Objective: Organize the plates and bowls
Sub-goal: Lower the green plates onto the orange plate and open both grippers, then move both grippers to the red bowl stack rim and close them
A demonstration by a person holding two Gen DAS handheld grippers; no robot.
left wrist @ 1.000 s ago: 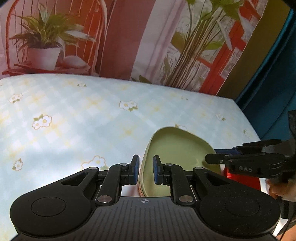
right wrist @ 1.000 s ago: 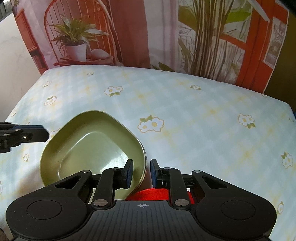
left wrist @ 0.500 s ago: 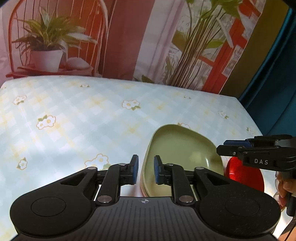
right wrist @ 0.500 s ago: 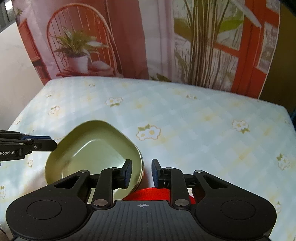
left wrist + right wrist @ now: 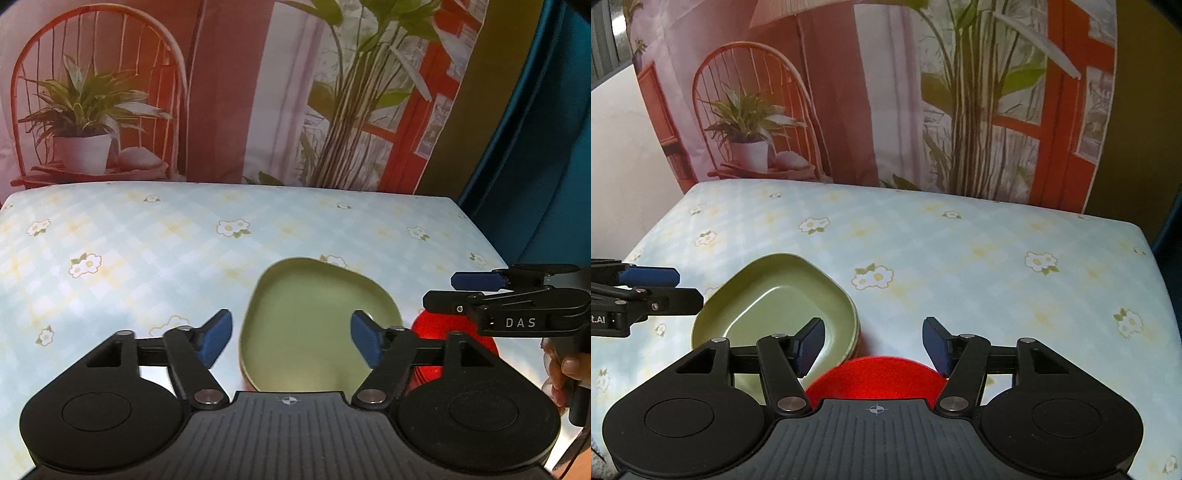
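A green plate [image 5: 317,317] with rounded corners lies on the table [image 5: 147,258], close to the near edge and nearer the right side. The table has a light blue checked cloth with little white flowers on it. Just to the right of the green plate sits a red bowl [image 5: 875,376], so close that the two seem to touch, though the tongs hide part of that spot. In the right wrist view the green plate looks like the top one of a small stack, because thin rims show under its edge. The left gripper [image 5: 291,336] hangs over the near part of the green plate. Its blue pads [image 5: 216,338] are far apart and are opening, and they do not press on the plate. The right gripper [image 5: 873,343] hangs over the red bowl. Its blue pads [image 5: 936,347] are also apart and opening, and they grip nothing. A hand [image 5: 565,373] holds the handle of the right gripper at the right side of the left wrist view. Behind the far edge of the table hangs a printed backdrop [image 5: 886,92] with a chair, a potted plant and tall green leaves.
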